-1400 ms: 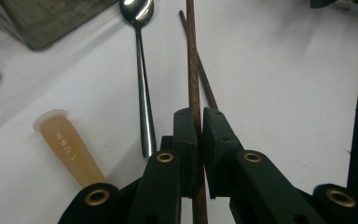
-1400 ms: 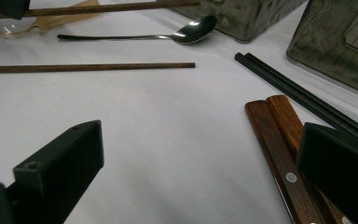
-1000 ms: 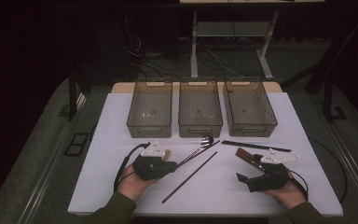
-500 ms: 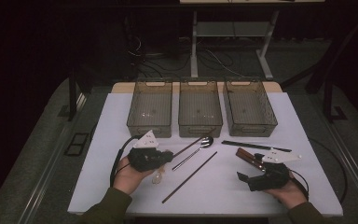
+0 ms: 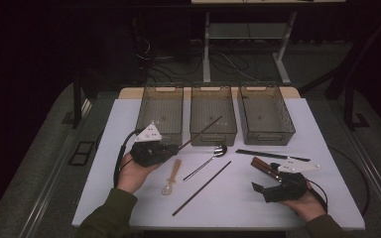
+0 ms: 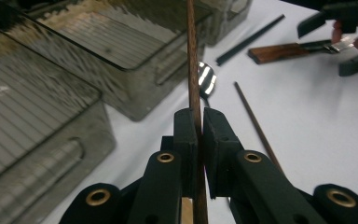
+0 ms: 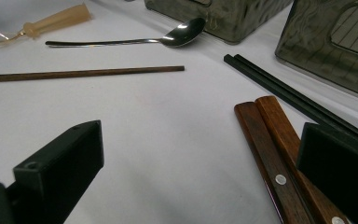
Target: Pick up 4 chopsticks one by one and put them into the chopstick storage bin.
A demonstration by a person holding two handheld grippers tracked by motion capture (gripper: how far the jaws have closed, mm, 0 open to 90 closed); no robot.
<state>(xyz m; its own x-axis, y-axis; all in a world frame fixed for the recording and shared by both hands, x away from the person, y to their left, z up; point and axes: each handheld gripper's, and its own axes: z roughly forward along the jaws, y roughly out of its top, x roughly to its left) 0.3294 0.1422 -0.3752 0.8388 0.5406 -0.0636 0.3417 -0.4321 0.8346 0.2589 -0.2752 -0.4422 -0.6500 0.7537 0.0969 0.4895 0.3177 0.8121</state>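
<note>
My left gripper is shut on one end of a brown chopstick. The stick is lifted off the table, and its far tip reaches over the front of the middle bin. A second brown chopstick lies on the white table. My right gripper rests at the front right with its jaws open and nothing between them. It sits beside two wooden-handled knives.
Three clear grey bins stand in a row at the back of the table. A metal spoon, a beige-handled plastic spoon and black chopsticks lie in the middle.
My left gripper has risen and moved toward the bins with the brown chopstick, whose tip now hangs over the middle bin. The plastic spoon is uncovered. The right hand has stayed put.
</note>
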